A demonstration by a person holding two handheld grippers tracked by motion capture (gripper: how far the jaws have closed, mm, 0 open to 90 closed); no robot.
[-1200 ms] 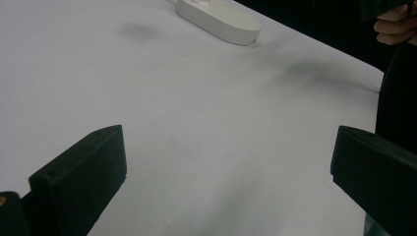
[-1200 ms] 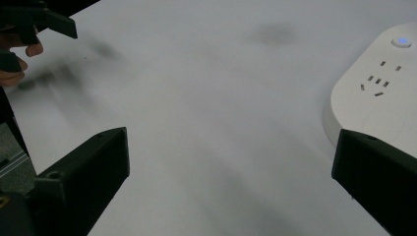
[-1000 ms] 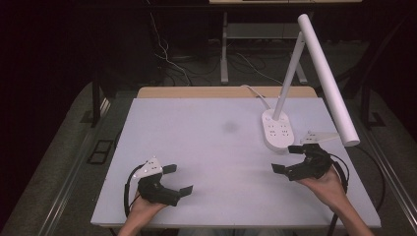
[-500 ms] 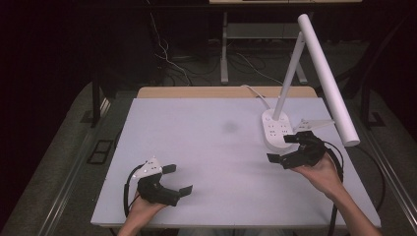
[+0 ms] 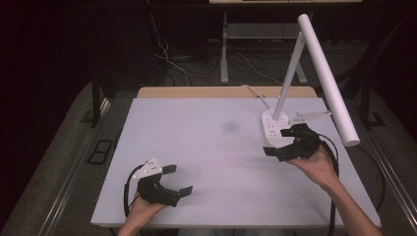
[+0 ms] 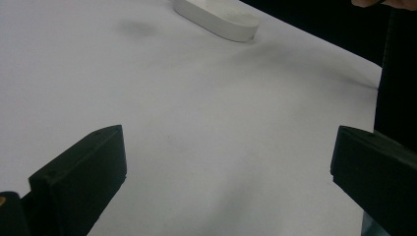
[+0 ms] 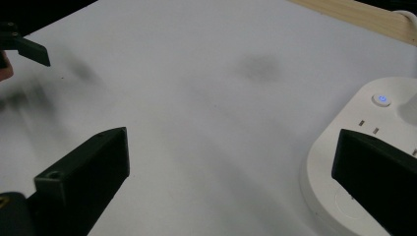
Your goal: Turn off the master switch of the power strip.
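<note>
A white desk lamp [image 5: 314, 73] stands at the far right of the white table top [image 5: 216, 147]: a flat, rounded oval base of glossy plastic [image 7: 364, 162], a slim upright stem, and a long cylindrical tube head slanting out over the table's right edge. The base carries a small round button ringed in blue light [image 7: 381, 100] and several little slots beside it. The right gripper [image 5: 285, 147] hovers at the base's near edge, jaws spread wide with nothing between them, one jaw over the base. The left gripper [image 5: 178, 181] rests near the table's front left, well apart from the lamp, jaws likewise wide apart and empty.
</note>
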